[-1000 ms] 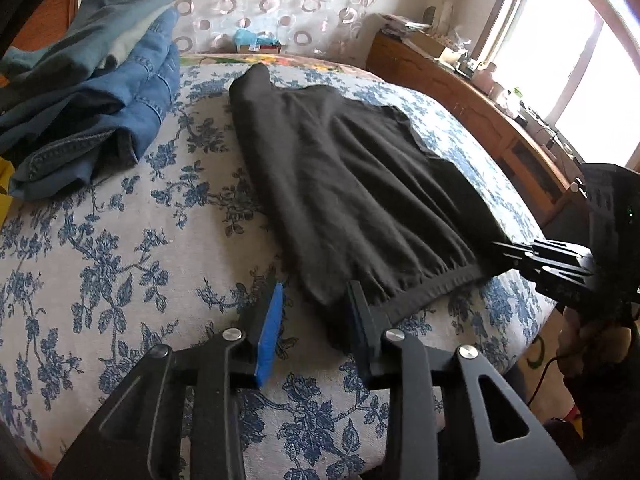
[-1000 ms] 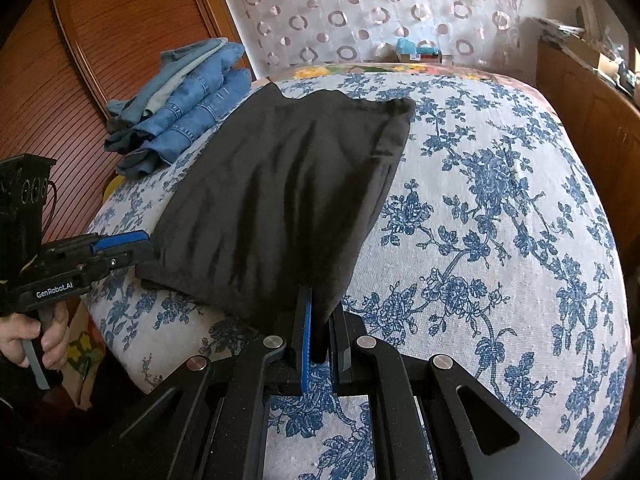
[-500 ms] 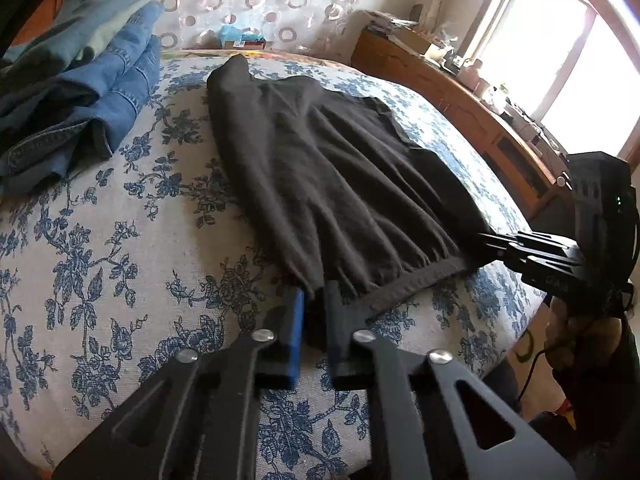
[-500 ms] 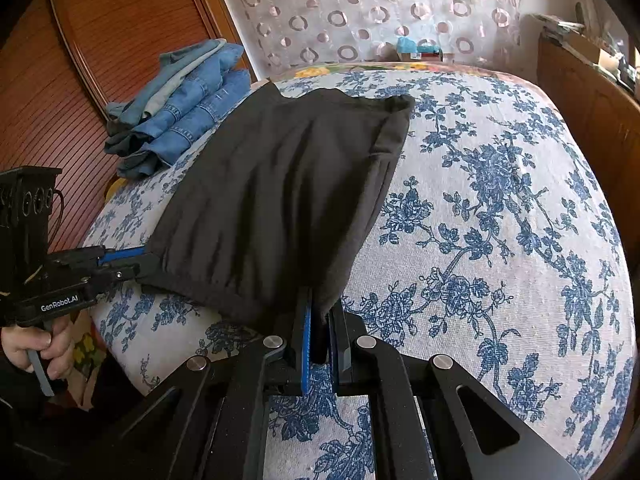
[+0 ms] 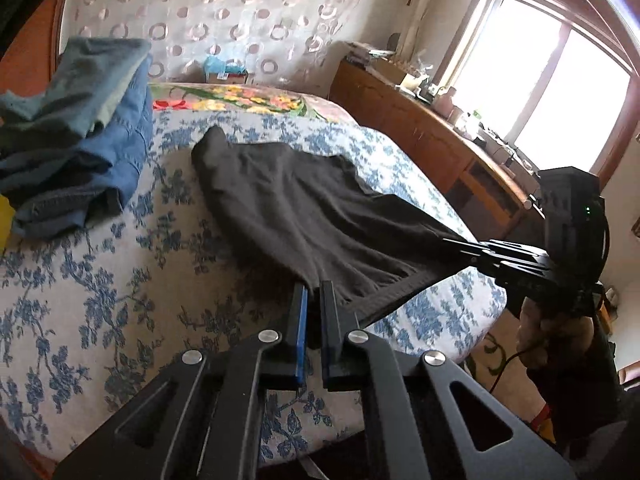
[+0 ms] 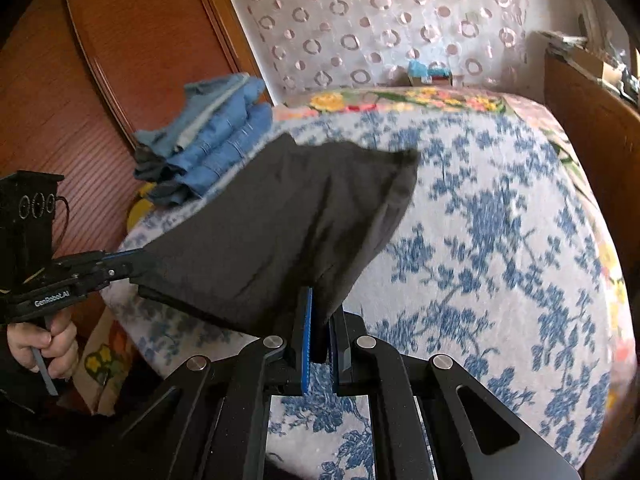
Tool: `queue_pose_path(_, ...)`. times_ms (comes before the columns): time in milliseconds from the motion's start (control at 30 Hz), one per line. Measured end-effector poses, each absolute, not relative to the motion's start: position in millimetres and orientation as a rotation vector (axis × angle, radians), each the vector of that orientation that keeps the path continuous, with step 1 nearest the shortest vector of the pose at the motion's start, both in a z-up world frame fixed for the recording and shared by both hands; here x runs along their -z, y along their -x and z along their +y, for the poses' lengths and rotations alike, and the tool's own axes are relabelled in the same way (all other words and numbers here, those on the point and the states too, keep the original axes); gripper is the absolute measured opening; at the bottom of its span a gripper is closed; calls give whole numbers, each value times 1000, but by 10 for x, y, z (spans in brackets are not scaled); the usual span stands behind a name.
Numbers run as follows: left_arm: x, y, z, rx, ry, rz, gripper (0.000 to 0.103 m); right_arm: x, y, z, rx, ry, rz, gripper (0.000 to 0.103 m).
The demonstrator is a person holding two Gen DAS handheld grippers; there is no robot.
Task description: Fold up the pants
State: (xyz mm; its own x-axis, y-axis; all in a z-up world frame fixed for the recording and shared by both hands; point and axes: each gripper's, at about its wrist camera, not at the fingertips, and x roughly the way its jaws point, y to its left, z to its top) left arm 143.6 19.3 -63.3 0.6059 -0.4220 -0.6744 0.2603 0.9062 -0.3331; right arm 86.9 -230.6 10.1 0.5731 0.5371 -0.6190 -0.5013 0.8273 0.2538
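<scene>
Dark grey pants (image 5: 304, 216) lie lengthwise on the bed, waistband end nearest me and raised off the cover. My left gripper (image 5: 313, 300) is shut on the waistband's left corner. My right gripper (image 6: 320, 312) is shut on the other waistband corner. In the left wrist view the right gripper (image 5: 460, 245) shows at the right, pinching the stretched waistband. In the right wrist view the left gripper (image 6: 138, 258) shows at the left with the cloth (image 6: 280, 220) taut between both. The far leg ends rest on the bed.
A pile of blue jeans (image 5: 80, 132) sits at the bed's far left by a wooden headboard (image 6: 100, 80). The blue-flowered bedcover (image 6: 500, 240) spreads to the right. A wooden dresser (image 5: 420, 136) with clutter runs under the window. A person's hand (image 6: 44, 340) holds the left grip.
The left gripper closed on the waistband's left corner. Both grippers then rose, lifting the waistband end off the bed and pulling it taut.
</scene>
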Motion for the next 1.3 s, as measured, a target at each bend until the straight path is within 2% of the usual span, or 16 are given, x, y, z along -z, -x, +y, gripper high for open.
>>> queue_pose_path(733, 618, -2370, 251, 370, 215, 846, 6, -272, -1615, -2228, -613, -108, 728, 7)
queue_pose_path(1300, 650, -3065, 419, 340, 238, 831, 3, -189, -2314, -2014, -609, -135, 721, 6)
